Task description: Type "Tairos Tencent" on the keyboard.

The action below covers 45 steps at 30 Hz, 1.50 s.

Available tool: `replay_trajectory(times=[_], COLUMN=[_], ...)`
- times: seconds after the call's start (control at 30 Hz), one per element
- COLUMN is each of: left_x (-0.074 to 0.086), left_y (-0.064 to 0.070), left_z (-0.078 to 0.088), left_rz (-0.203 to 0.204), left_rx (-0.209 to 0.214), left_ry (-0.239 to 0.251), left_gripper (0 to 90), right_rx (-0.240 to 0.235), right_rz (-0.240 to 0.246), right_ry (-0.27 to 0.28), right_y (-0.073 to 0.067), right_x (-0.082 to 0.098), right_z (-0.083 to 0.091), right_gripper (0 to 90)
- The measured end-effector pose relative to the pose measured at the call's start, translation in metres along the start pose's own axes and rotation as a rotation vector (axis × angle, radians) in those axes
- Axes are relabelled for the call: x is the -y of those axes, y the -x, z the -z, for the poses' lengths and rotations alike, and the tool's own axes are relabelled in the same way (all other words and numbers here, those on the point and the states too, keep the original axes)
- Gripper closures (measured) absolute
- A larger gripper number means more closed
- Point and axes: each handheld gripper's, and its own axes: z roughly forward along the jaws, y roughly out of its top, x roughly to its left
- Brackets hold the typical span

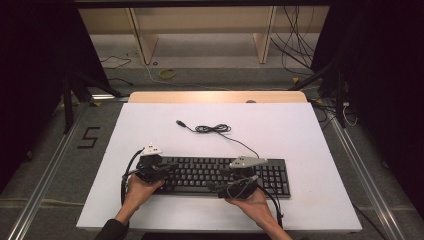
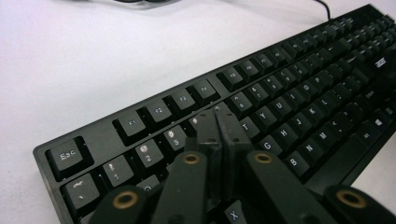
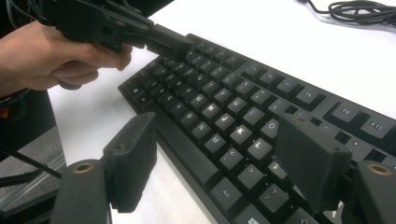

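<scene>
A black keyboard (image 1: 272,172) lies across the near half of the white table (image 1: 280,130). Its cable (image 1: 216,129) is coiled behind it and ends in a loose USB plug (image 1: 179,122). My left gripper (image 1: 174,164) is shut with nothing between its jaws. Its joined tips (image 2: 217,116) rest over the keyboard (image 2: 289,93) near the number row. The left gripper (image 3: 170,42) also reaches in from a hand at the top left of the right gripper view. My right gripper (image 1: 214,186) is open, its pads (image 3: 133,158) spread wide above the front edge of the keyboard (image 3: 219,105).
The coiled cable (image 3: 362,10) lies on bare white table behind the keyboard. Wooden shelf legs and loose wires stand on the floor beyond the far edge. Metal rails run along both sides of the table.
</scene>
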Motion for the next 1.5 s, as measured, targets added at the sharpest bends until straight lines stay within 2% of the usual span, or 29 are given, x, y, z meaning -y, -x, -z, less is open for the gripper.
replay_trajectory(times=[0.23, 0.67, 0.73, 1.13, 1.5], left_x=[0.001, 0.002, 0.004, 0.004, 0.003], left_y=[0.001, 0.000, 0.000, 0.001, 0.002], left_z=[-0.006, -0.011, -0.013, -0.013, -0.008], left_rz=[-0.011, -0.012, -0.021, -0.034, -0.015], left_rx=[-0.004, -0.018, -0.024, -0.022, -0.012], left_ry=[-0.034, -0.055, -0.069, -0.066, -0.044], left_gripper=[89.0, 89.1, 89.2, 89.2, 89.0], right_rx=[-0.002, -0.002, -0.002, 0.002, 0.001], right_rz=[-0.001, 0.000, -0.001, -0.003, 0.001], right_ry=[-0.002, 0.000, 0.000, 0.000, 0.004], right_y=[0.000, -0.001, -0.001, 0.000, 0.000], right_x=[0.001, 0.001, 0.001, 0.001, 0.001], right_z=[0.001, 0.003, 0.003, 0.003, 0.004], right_gripper=[30.5, 30.5, 30.5, 30.5, 30.5])
